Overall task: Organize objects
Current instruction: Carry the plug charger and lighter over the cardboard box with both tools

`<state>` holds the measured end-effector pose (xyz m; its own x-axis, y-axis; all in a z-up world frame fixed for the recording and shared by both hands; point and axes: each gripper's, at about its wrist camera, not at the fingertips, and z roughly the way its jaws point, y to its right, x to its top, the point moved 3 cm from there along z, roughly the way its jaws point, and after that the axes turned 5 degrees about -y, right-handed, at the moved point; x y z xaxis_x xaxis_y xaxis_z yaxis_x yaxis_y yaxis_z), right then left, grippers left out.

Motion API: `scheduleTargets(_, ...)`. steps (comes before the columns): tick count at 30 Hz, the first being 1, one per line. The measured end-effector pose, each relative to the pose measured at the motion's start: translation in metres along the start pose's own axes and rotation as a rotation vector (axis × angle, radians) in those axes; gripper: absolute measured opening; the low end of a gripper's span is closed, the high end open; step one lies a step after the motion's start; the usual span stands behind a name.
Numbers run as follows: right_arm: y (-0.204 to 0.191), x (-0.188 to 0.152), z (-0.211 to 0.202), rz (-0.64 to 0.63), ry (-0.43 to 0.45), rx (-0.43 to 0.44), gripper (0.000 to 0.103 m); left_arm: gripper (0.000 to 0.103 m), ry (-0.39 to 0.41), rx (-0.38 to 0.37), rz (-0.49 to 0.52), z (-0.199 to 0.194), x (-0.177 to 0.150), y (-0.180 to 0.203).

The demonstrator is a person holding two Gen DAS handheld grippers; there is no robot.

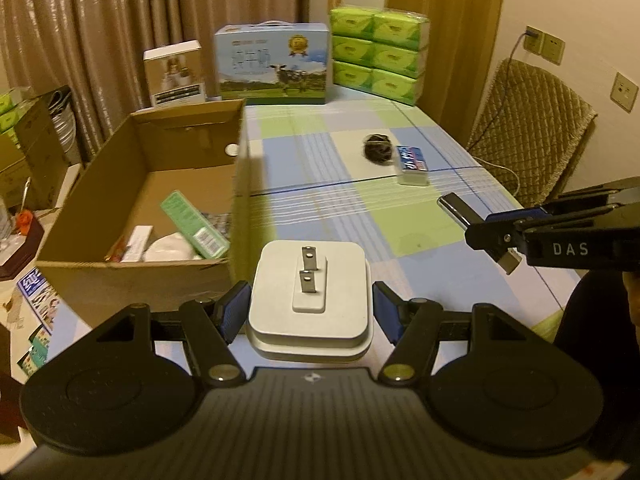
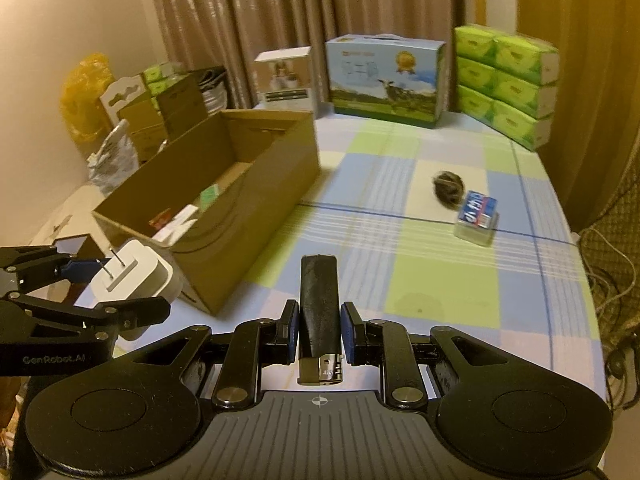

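The left gripper [image 1: 308,312] is clamping a white charger [image 1: 310,300] by its sides, both blue pads pressing on the body. The charger's two metal prongs [image 1: 308,268] are facing up and away from the camera. In the right wrist view the same charger [image 2: 134,276] is hanging in the left gripper [image 2: 96,280] above the near corner of the box [image 2: 240,216].

The right gripper [image 2: 319,330] is closed tight on a black lighter [image 2: 319,300]. The lighter is lying along the fingers, its metal head toward the camera and its body pointing forward. In the left wrist view the lighter [image 1: 460,210] is sticking out on both sides of the right gripper [image 1: 496,232], above the tablecloth.

The table [image 1: 340,208] is carrying a checked cloth in blue, green and white. The open cardboard box [image 1: 160,184] is sitting on its left part. Inside, a green carton [image 1: 196,224], a white round item [image 1: 170,248] and other small packs are lying against the near wall.

Farther out on the cloth, a dark bundle [image 1: 376,146] is lying just beside a small blue pack [image 1: 412,164]; the two appear to be touching. In the right wrist view they are the bundle [image 2: 448,188] and the pack [image 2: 478,218].

At the far edge, a white box [image 1: 176,72], a blue cow-print carton [image 1: 274,64] and a stack of green tissue packs [image 1: 378,56] are standing in a row before the curtain [image 1: 160,8]. A padded chair [image 1: 524,128] is standing right of the table.
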<state>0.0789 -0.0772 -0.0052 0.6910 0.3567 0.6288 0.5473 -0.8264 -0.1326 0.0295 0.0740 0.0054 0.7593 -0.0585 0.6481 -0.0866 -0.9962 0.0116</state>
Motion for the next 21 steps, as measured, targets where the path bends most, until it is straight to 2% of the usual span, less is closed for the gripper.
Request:
scheduleTargets(9, -0.046, 0.007, 0.010, -0.053, 0.002, 0.074, 0.019, 0.061, 0.001, 0.038, -0.032, -0.017, -0.009, -0.034)
scheduleTargets(21, -0.109, 0.026, 0.042, -0.133, -0.014, 0.165, 0.019, 0.061, -0.010, 0.125, -0.098, -0.034, -0.018, -0.094)
